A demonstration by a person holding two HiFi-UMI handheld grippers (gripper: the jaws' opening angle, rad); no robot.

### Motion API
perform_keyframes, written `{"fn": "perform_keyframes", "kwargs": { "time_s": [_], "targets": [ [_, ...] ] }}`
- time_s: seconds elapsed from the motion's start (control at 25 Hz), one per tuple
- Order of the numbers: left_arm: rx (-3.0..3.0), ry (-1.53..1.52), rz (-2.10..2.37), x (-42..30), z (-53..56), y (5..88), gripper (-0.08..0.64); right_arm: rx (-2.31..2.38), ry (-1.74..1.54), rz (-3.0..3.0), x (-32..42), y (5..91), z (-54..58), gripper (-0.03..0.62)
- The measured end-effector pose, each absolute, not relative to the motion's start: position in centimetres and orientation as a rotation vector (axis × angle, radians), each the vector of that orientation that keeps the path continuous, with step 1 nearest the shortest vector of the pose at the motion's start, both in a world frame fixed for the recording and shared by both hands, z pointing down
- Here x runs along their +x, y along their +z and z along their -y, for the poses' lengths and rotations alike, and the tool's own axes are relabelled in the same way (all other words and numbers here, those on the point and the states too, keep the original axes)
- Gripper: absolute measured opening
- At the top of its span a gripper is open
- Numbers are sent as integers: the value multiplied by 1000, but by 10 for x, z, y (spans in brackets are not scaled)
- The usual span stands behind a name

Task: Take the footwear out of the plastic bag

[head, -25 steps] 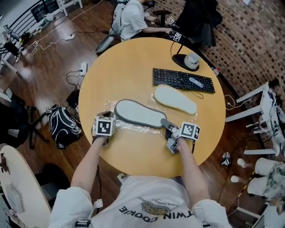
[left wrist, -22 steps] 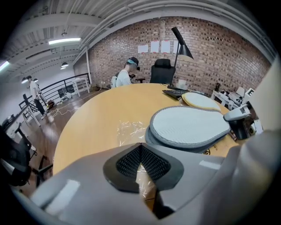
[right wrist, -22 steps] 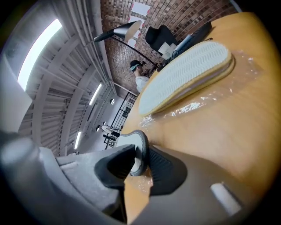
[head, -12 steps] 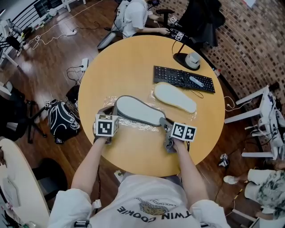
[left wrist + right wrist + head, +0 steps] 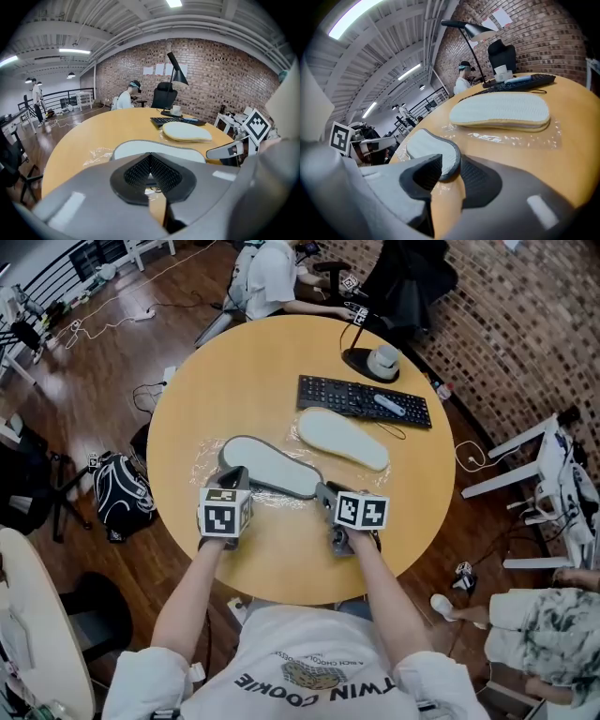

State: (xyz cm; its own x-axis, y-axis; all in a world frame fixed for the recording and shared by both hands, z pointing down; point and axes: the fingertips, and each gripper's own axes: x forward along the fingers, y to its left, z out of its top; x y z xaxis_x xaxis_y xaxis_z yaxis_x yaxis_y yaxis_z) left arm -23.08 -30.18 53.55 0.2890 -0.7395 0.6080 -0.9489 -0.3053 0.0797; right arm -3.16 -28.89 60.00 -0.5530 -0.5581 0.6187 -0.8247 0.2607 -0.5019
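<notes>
Nearest the person, the left tongs are clenched. Their pads meet, apparently on a fold of the plastic bag at its near left edge, though the film is too thin to be sure. The right tongs are closed on the near right end of the grey-rimmed slipper, with only its tip between the pads.

That shallow hold is the main risk. On a pull to the right the slipper could pivot or slide out of the pads, because so little of it is gripped. If the left tongs have little or no film, the bag will probably be dragged along with the slipper instead of staying put.

The slipper lies flat in the middle of the worktop on the crumpled bag. Its long axis runs from far left to near right. The broader, rounded end, likely the toe, points left and slightly away, and the narrower end sits in the right tongs. Most of its upper face looks free of film. I cannot tell whether the left end is still inside the bag's mouth.

Just beyond lies a cream slipper, with the keyboard farther back. A swing away from the person could knock either one.
</notes>
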Motion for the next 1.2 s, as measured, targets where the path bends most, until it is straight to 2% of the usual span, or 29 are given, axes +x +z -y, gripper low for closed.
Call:
{"fn": "perform_keyframes", "kwargs": {
  "time_s": [0.68,1.2],
  "targets": [
    [2075,607,1592,-9,201,536,3,926,912,2480,72,564,212,110],
    [1947,545,1770,62,93,516,4,712,727,2565,115,532,106,97]
  ]
}}
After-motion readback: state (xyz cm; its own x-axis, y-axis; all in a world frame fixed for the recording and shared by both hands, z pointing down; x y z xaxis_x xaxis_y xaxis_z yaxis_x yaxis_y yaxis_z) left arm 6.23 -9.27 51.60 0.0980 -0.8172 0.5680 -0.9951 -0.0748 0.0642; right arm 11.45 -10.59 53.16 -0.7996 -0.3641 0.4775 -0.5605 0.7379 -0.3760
